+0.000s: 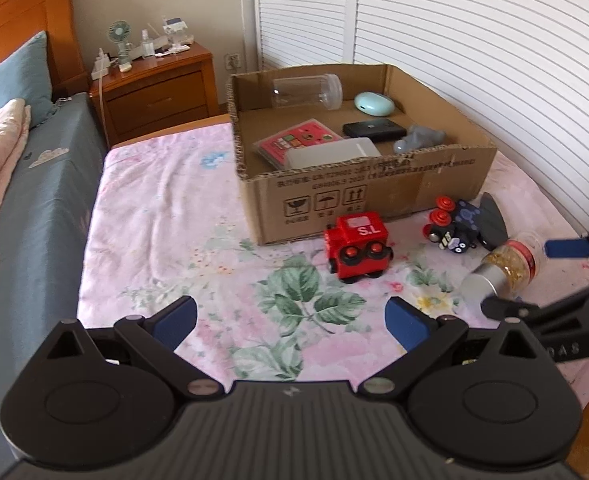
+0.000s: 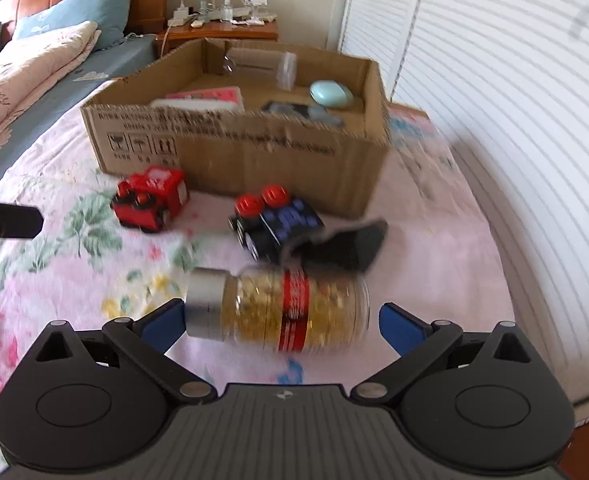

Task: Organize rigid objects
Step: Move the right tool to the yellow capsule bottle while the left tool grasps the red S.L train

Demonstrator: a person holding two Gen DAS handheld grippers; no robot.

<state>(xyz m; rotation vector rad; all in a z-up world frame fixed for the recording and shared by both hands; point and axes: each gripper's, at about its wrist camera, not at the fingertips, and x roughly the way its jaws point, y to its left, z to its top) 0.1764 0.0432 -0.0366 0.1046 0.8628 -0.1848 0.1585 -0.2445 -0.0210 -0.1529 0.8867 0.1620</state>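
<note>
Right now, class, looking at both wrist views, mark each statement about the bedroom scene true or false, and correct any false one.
1. The glass jar of golden contents with a silver lid lies on its side. True.
2. The red toy train sits inside the cardboard box. False: it rests on the floral bedsheet, outside.
3. The right gripper is open. True.
4. The left gripper holds the jar. False: its fingers are empty.

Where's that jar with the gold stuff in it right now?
The jar lies on its side on the bed, between the open right gripper's fingers; the dark toy train is just beyond it, in front of the cardboard box.
</note>
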